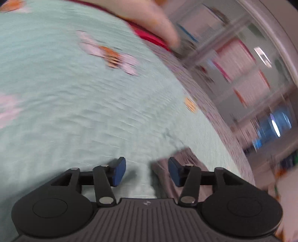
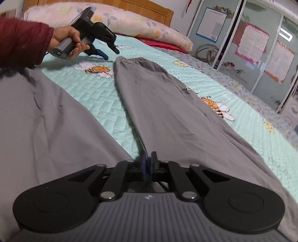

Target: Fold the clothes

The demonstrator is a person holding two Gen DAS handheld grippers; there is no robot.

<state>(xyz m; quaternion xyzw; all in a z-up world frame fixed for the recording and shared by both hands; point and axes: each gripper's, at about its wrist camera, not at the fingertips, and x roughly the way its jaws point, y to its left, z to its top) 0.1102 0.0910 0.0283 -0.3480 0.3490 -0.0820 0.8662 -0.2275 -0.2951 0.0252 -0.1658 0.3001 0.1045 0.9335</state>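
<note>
Grey trousers (image 2: pixel 167 104) lie stretched along the mint quilted bed cover (image 2: pixel 96 93), the elastic cuff at the far end. My right gripper (image 2: pixel 148 163) is shut on a fold of the trousers near me. A second grey leg (image 2: pixel 46 121) spreads at the left. My left gripper (image 1: pixel 147 171) is open and empty just above the cover, a corner of the grey cloth (image 1: pixel 186 158) by its right finger. It also shows in the right wrist view (image 2: pixel 109 52), held in a hand near the cuff.
A floral pillow (image 2: pixel 130 24) and a red cloth (image 2: pixel 160 44) lie at the head of the bed by a wooden headboard (image 2: pixel 149 7). Mirrored wardrobe doors (image 2: pixel 251 46) stand beyond the bed's right edge. The left wrist view is blurred by motion.
</note>
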